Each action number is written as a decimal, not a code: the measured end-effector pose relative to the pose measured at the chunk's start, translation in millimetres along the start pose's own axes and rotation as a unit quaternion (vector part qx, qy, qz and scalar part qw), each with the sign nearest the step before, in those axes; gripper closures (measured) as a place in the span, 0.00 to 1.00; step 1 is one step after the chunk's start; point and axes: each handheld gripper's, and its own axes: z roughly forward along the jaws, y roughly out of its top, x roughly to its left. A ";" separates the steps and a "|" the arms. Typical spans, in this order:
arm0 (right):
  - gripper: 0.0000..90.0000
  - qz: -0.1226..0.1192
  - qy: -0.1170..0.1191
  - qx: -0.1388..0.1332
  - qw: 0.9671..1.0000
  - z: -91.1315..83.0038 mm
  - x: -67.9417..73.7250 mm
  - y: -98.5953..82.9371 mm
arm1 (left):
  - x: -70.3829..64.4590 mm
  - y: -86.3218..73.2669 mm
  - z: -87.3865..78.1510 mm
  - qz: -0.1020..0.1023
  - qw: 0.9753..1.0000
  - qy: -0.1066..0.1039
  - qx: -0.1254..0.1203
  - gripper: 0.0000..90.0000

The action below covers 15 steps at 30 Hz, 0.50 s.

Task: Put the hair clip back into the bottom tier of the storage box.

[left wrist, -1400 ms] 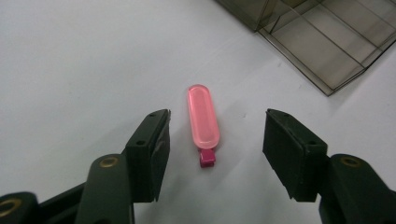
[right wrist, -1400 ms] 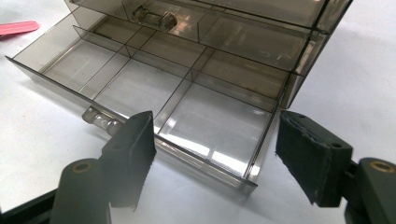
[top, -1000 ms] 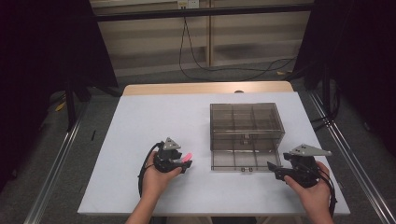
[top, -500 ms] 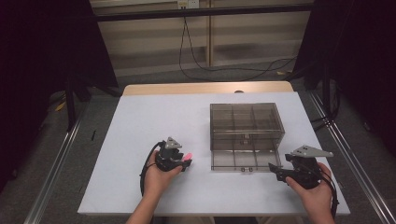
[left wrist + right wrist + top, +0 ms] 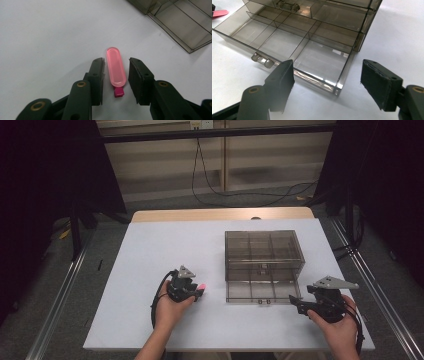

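1. Left hand-held gripper (image 5: 115, 75): jaws parted, low over the white counter (image 5: 45, 35). In the high view it (image 5: 196, 294) sits at the person's left hand.
2. Pink stick (image 5: 116, 67): lies flat on the counter in the gap between the left jaws, running lengthwise along them. Rounded translucent end points away past the jaw tips; small darker magenta stub end sits back between the jaws. The left jaw pad looks just beside it, the right pad stands a little apart; contact cannot be told.
3. Smoky clear drawer box (image 5: 264, 251): ahead and to the right of the left hand-held gripper, well apart from the stick.
4. Right hand-held gripper (image 5: 327, 80): jaws wide apart, holding nothing. The pulled-out drawer (image 5: 287, 45), with its divided compartments, lies just ahead; its near right corner sits between the jaws.
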 end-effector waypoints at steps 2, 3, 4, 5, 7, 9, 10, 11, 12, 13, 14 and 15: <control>0.30 -0.001 0.000 0.001 1.000 0.2 0.4 0.1 | 0.0 -0.2 0.2 0.001 1.000 0.002 -0.002 0.74; 0.30 0.000 0.001 0.001 1.000 0.3 0.6 0.1 | 0.2 -0.1 0.0 0.004 1.000 0.004 -0.001 0.74; 0.30 0.000 0.001 0.001 1.000 0.3 0.6 0.1 | 0.2 -0.1 0.0 0.004 1.000 0.004 -0.001 0.75; 0.30 0.000 0.001 0.002 1.000 0.2 0.8 0.0 | 0.1 -0.2 0.1 0.001 1.000 0.002 -0.001 0.75; 0.30 -0.001 0.002 0.002 1.000 0.4 1.0 0.0 | 0.3 -0.3 0.0 0.001 1.000 0.003 0.000 0.76; 0.30 -0.002 0.002 0.000 1.000 0.5 0.9 0.2 | 1.0 0.0 -0.3 0.002 1.000 0.000 0.002 0.76; 0.30 -0.002 0.002 0.000 1.000 0.5 0.9 0.2 | 1.0 0.0 -0.3 0.002 1.000 0.000 0.002 0.77; 0.30 0.000 0.001 0.002 1.000 0.2 1.0 0.1 | 1.1 -0.1 0.1 0.002 1.000 0.003 -0.001 0.77; 0.30 0.000 0.001 0.002 1.000 0.2 0.9 0.0 | 1.1 -0.1 0.1 0.002 1.000 0.003 -0.001 0.77; 0.30 0.001 0.002 0.003 1.000 0.2 0.9 0.0 | 2.4 0.2 -0.4 0.003 1.000 0.001 0.001 0.78; 0.30 -0.001 0.000 0.001 1.000 0.2 0.7 0.0 | 2.4 0.2 -0.4 0.003 1.000 0.001 0.001 0.79; 0.30 -0.001 0.001 0.001 1.000 0.1 0.5 0.0 | 2.5 0.1 -0.2 0.002 1.000 0.003 0.000 0.80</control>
